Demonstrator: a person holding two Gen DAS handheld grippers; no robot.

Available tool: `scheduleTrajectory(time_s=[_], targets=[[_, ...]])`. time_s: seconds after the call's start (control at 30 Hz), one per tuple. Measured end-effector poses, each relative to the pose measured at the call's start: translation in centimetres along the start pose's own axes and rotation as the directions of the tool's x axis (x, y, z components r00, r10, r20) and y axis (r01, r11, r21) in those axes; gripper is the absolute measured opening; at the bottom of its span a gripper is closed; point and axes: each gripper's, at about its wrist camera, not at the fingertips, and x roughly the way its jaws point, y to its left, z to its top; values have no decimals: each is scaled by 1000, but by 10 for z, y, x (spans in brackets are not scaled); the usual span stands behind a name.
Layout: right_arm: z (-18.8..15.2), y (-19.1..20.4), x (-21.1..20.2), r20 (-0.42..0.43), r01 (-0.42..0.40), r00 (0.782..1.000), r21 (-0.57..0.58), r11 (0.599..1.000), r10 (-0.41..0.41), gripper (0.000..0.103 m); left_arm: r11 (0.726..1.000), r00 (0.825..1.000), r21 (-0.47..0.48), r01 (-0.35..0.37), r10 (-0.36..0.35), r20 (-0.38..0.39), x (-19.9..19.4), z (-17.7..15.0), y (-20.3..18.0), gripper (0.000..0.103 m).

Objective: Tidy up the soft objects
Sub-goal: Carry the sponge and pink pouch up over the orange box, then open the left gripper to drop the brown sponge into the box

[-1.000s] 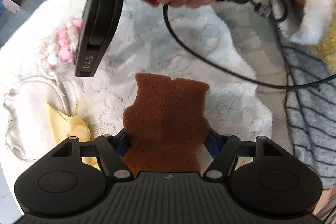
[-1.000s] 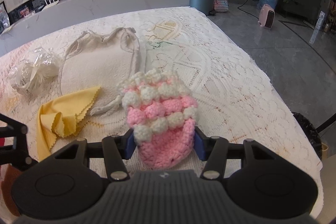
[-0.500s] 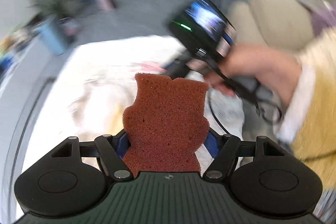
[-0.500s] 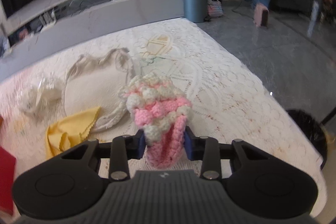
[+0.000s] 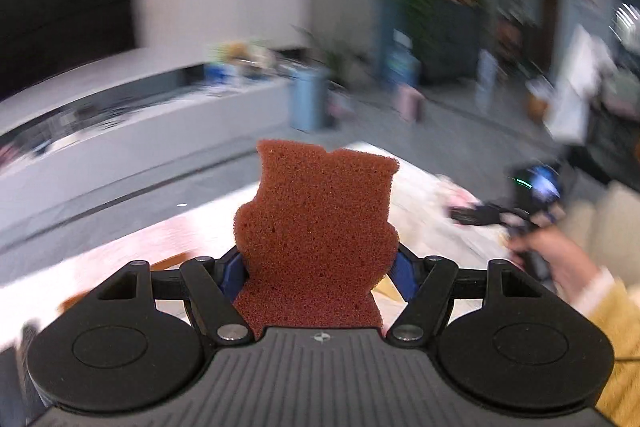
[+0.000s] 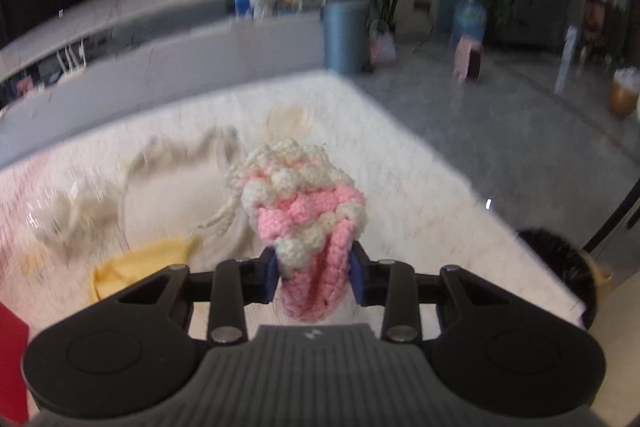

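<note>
The left gripper (image 5: 318, 269) clamps a brown, bear-shaped foam sponge (image 5: 316, 243); the right gripper (image 6: 314, 271) pinches a pink-and-cream crocheted pouch (image 6: 308, 223), its jaws having just narrowed.

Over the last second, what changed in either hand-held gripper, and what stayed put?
The right hand-held gripper has just been closing: it squeezed the crochet pouch and lifted it off the table. The left hand-held gripper swung up from facing the table to facing the room, sponge clamped as before. The yellow cloth and cream bag lie unmoved.
</note>
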Motion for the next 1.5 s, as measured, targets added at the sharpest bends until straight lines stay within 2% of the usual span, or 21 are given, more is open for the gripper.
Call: scheduleTrajectory(time_s=[0.07, 0.13, 0.2, 0.27, 0.4, 0.43, 0.5, 0.57, 0.63, 0.7, 0.8, 0.87, 0.93, 0.97, 1.0, 1.03, 1.2, 1.27, 1.37, 1.5], targets=[[5, -5, -8, 19, -34, 999, 41, 999, 33, 35, 996, 996, -70, -57, 61, 59, -18, -4, 30, 81], [10, -8, -17, 53, -36, 998, 91, 995, 31, 35, 986, 987, -136, -97, 113, 110, -32, -8, 54, 82], [14, -9, -36, 135, -31, 991, 171, 985, 7, 35, 969, 971, -191, -156, 185, 150, -36, -1, 77, 81], [18, -2, -55, 200, -71, 979, 205, 976, 29, 35, 958, 959, -222, -181, 222, 176, -34, -3, 93, 81], [26, 39, -101, 301, -162, 947, 139, 977, 114, 35, 934, 944, -305, -185, 255, 208, -17, -8, 121, 81], [27, 53, -114, 322, -190, 936, 115, 975, 144, 35, 926, 943, -327, -189, 264, 202, -8, -14, 126, 82], [28, 86, -137, 341, -250, 915, 61, 966, 215, 35, 910, 949, -370, -190, 266, 169, 8, -2, 136, 82], [26, 126, -157, 297, -320, 901, -41, 947, 317, 37, 902, 961, -387, -190, 252, 117, 0, 0, 149, 81], [19, 171, -171, 232, -390, 880, -150, 909, 416, 37, 909, 963, -359, -211, 256, 84, 2, -3, 153, 82], [8, 214, -179, 187, -461, 844, -226, 858, 503, 37, 907, 954, -331, -262, 295, 53, 3, -8, 155, 82], [-9, 276, -176, 79, -546, 805, -288, 786, 588, 37, 872, 937, -353, -339, 347, -45, 14, -7, 160, 81], [-21, 311, -172, 41, -551, 805, -317, 772, 592, 37, 860, 941, -387, -332, 332, -69, 18, -8, 166, 81], [-30, 337, -164, 22, -545, 812, -329, 771, 583, 37, 865, 948, -390, -314, 312, -70, 17, -13, 169, 81], [-34, 348, -158, 11, -541, 817, -331, 773, 576, 37, 868, 946, -379, -320, 315, -76, 19, -15, 168, 81], [-36, 356, -152, 1, -534, 826, -323, 782, 564, 35, 858, 935, -373, -352, 343, -94, 23, -19, 171, 81], [-37, 362, -147, -8, -524, 836, -307, 795, 548, 36, 857, 931, -363, -364, 348, -111, 26, -21, 172, 81], [-39, 371, -122, -52, -483, 870, -288, 827, 490, 36, 838, 936, -417, -350, 294, -194, 43, -27, 185, 81], [-38, 368, -119, -58, -477, 875, -284, 832, 482, 36, 843, 932, -400, -359, 297, -210, 50, -28, 180, 81], [-39, 366, -117, -70, -464, 883, -289, 838, 465, 36, 848, 910, -348, -400, 322, -262, 58, -27, 173, 81], [-46, 365, -111, -88, -460, 886, -278, 843, 454, 36, 846, 907, -346, -406, 328, -263, 59, -28, 171, 82]])
